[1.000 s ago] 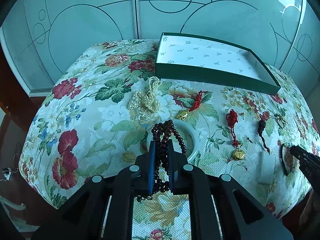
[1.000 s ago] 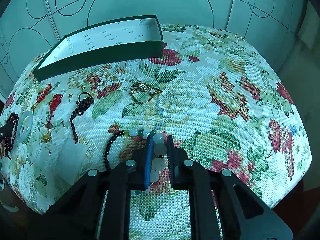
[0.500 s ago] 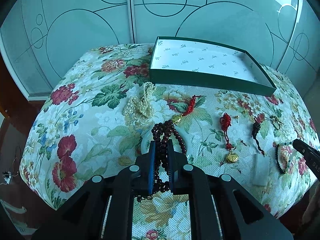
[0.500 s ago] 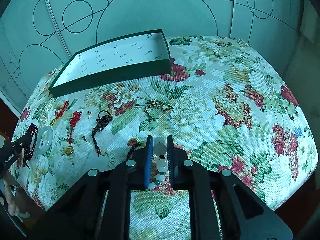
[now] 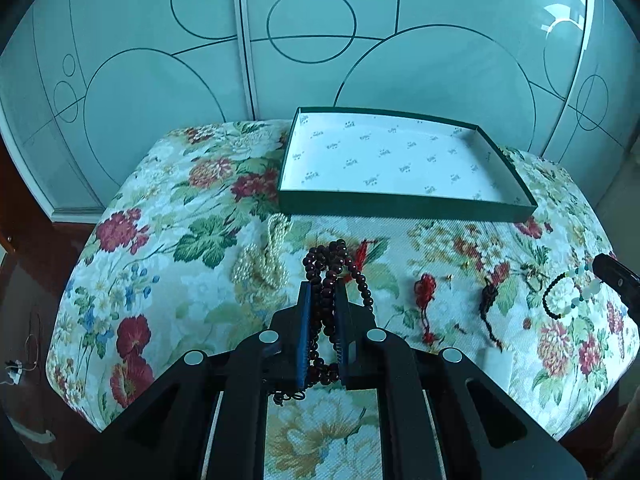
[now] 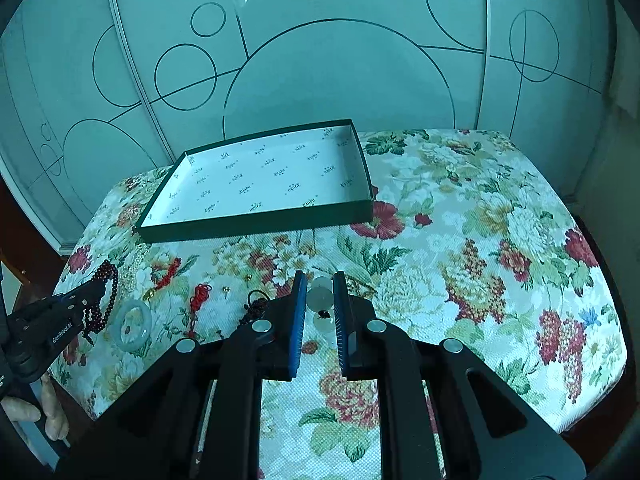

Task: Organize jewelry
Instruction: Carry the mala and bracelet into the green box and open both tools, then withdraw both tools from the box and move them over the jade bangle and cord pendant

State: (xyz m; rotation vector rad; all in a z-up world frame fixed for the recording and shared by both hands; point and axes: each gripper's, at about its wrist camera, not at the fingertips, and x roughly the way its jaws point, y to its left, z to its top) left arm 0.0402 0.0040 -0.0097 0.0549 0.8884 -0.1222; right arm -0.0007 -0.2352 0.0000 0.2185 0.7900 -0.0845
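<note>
1. Left wrist view: the left gripper (image 5: 320, 292) is clamped on a string of dark red round beads (image 5: 326, 276); loops of it bunch above the blue-padded fingers (image 5: 305, 320) and hang below them, lifted off the cloth.
2. Right wrist view: the right gripper (image 6: 320, 286) pinches a bracelet of pale, milky round beads (image 6: 322, 300); its thin dark-beaded half shows only in the other view.
3. The table wears a woven floral cloth (image 6: 460, 248), nubbly in texture.
4. A shallow rectangular green box (image 5: 400, 204) with a white printed lining sits at the far side, nothing inside it.
5. On the cloth near the box lie a heap of small pearls (image 5: 264, 260), a red knotted cord (image 5: 425, 292), a black braided cord (image 5: 489, 300) and a smooth pale jade ring (image 6: 134, 322).
</note>
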